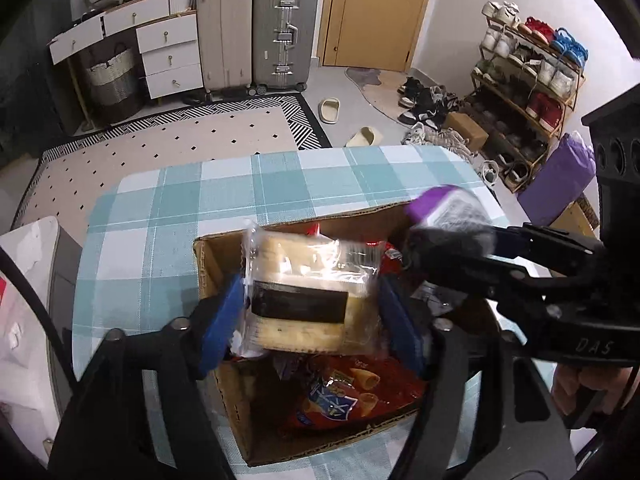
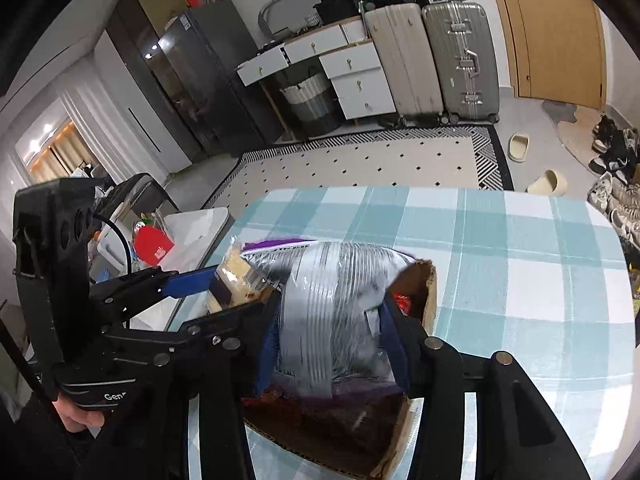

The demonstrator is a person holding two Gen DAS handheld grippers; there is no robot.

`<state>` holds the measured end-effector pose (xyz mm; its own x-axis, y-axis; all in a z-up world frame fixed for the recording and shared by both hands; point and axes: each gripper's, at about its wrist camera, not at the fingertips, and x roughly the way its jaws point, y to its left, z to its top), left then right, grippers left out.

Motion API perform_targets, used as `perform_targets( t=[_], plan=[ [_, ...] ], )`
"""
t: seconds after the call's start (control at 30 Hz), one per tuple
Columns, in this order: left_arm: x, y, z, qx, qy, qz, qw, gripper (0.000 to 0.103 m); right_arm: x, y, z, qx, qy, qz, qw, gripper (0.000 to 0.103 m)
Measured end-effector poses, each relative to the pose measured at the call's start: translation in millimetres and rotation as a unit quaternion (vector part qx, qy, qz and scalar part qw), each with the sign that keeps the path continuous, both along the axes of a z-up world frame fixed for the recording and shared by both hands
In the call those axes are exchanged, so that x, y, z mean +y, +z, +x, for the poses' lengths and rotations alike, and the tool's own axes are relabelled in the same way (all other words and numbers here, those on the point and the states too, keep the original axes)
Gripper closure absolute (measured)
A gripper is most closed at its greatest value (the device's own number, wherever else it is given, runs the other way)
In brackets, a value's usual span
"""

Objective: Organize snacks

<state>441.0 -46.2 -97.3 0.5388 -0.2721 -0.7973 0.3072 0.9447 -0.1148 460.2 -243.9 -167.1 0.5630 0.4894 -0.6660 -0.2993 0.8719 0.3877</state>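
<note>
Your left gripper [image 1: 312, 304] is bracketing a clear cracker pack [image 1: 308, 292] over the open cardboard box [image 1: 224, 392]; whether its pads are pressing, you cannot tell. Your right gripper [image 2: 332, 336] is pinching a silver-and-purple snack bag [image 2: 332, 304] above the box, beside the red chip bag [image 1: 352, 396].
</note>
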Motion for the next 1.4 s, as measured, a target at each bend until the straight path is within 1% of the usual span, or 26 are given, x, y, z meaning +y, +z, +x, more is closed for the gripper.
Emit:
perform_targets(
  t=[0.07, 0.13, 0.2, 0.37, 0.5, 0.57, 0.63, 0.7, 0.77, 0.83, 0.87, 0.97, 1.0, 1.1, 1.13, 1.23, 1.3, 1.4],
  plan=[
    [5, -2, 3, 0.006, -0.003, -0.011, 0.9999, 0.033, 0, -2, -1, -0.001, -0.002, 0.002, 1.000, 0.050],
    [9, -3, 5, 0.014, 0.002, -0.017, 0.9997, 0.027, -1, -4, -2, 0.002, -0.001, 0.008, 1.000, 0.050],
    [13, -1, 4, 0.010, 0.001, -0.023, 0.9997, 0.027, -3, -3, -3, 0.001, -0.005, 0.013, 1.000, 0.050],
    [21, 12, -12, -0.017, 0.011, -0.022, 0.9995, 0.027, -12, 7, -13, -0.012, -0.008, 0.028, 1.000, 0.050],
    [31, 30, -37, -0.051, 0.032, -0.027, 0.9978, 0.024, -24, 26, -34, -0.046, -0.018, 0.046, 0.998, 0.046],
    [36, 38, -51, -0.064, 0.040, -0.021, 0.9969, 0.024, -29, 37, -49, -0.067, -0.025, 0.051, 0.996, 0.036],
    [41, 49, -70, -0.085, 0.047, -0.019, 0.9951, 0.024, -35, 49, -66, -0.091, -0.030, 0.060, 0.994, 0.032],
    [46, 61, -91, -0.112, 0.054, -0.015, 0.9921, 0.022, -39, 61, -85, -0.117, -0.031, 0.054, 0.991, 0.027],
    [48, 73, -110, -0.138, 0.059, -0.007, 0.9887, 0.020, -44, 71, -102, -0.141, -0.034, 0.050, 0.988, 0.017],
    [50, 82, -132, -0.164, 0.064, 0.000, 0.9843, 0.020, -48, 78, -118, -0.159, -0.036, 0.057, 0.985, 0.012],
    [50, 87, -140, -0.171, 0.067, 0.002, 0.9829, 0.019, -49, 80, -127, -0.167, -0.036, 0.061, 0.983, 0.008],
    [53, 97, -166, -0.195, 0.073, 0.005, 0.9780, 0.018, -52, 86, -155, -0.193, -0.041, 0.066, 0.978, 0.003],
    [54, 98, -177, -0.205, 0.079, 0.006, 0.9755, 0.015, -52, 87, -165, -0.204, -0.043, 0.062, 0.976, 0.002],
    [57, 102, -205, -0.231, 0.095, 0.012, 0.9683, 0.001, -49, 85, -193, -0.232, -0.042, 0.058, 0.970, 0.001],
    [58, 102, -214, -0.243, 0.100, 0.011, 0.9647, 0.001, -48, 82, -201, -0.242, -0.041, 0.055, 0.968, 0.001],
    [63, 98, -237, -0.266, 0.106, 0.011, 0.9582, 0.001, -37, 73, -224, -0.267, -0.036, 0.027, 0.963, 0.001],
    [67, 91, -250, -0.269, 0.110, 0.009, 0.9566, 0.001, -31, 65, -238, -0.283, -0.034, 0.010, 0.959, 0.001],
    [73, 77, -260, -0.264, 0.115, -0.002, 0.9577, 0.001, -27, 47, -256, -0.298, -0.043, 0.003, 0.954, 0.001]
  ],
)
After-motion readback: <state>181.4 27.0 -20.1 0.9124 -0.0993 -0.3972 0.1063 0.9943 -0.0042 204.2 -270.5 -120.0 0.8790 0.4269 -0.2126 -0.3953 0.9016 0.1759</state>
